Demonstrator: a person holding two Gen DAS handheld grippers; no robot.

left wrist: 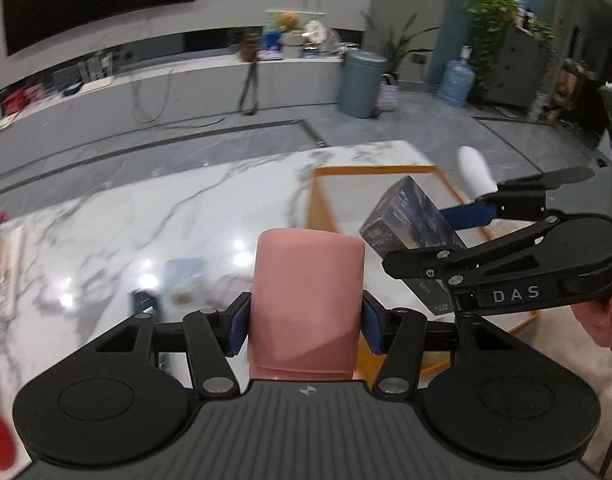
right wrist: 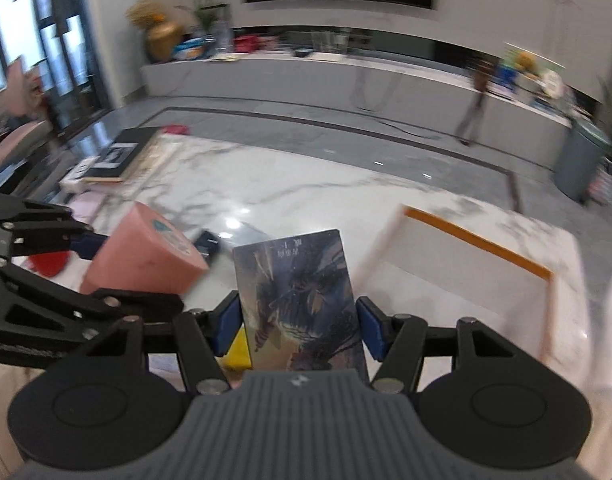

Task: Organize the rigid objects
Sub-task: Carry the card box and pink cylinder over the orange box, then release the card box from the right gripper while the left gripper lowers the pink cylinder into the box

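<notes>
The left gripper (left wrist: 306,322) was grasping a pink box (left wrist: 308,300); both blue pads (left wrist: 237,330) pressed on its sides, and the box stood up between them, above the white marble table (left wrist: 145,220). The right gripper (right wrist: 297,328) was clenched on a dark box w/ a printed picture (right wrist: 301,300), pads on its left & right edges.

In the left wrist view the right gripper (left wrist: 462,232) came in from the right side, w/ the dark box (left wrist: 414,228) tilted, over an orange-framed tray (left wrist: 370,170). This tray lay at the far right part of the table. A white sleeve or cloth (left wrist: 476,170) was just behind it; I could not tell which.

In the right wrist view the left gripper (right wrist: 85,248) was at the left, the pink box (right wrist: 145,256) tilted, near to the dark box but apart. The tray (right wrist: 478,240) was to the right. Under the dark box sth yellow (right wrist: 237,350) showed. On the far left corner of the table lay a black flat item (right wrist: 121,152). Small things (left wrist: 185,280) on the table were too blurred to name.
</notes>
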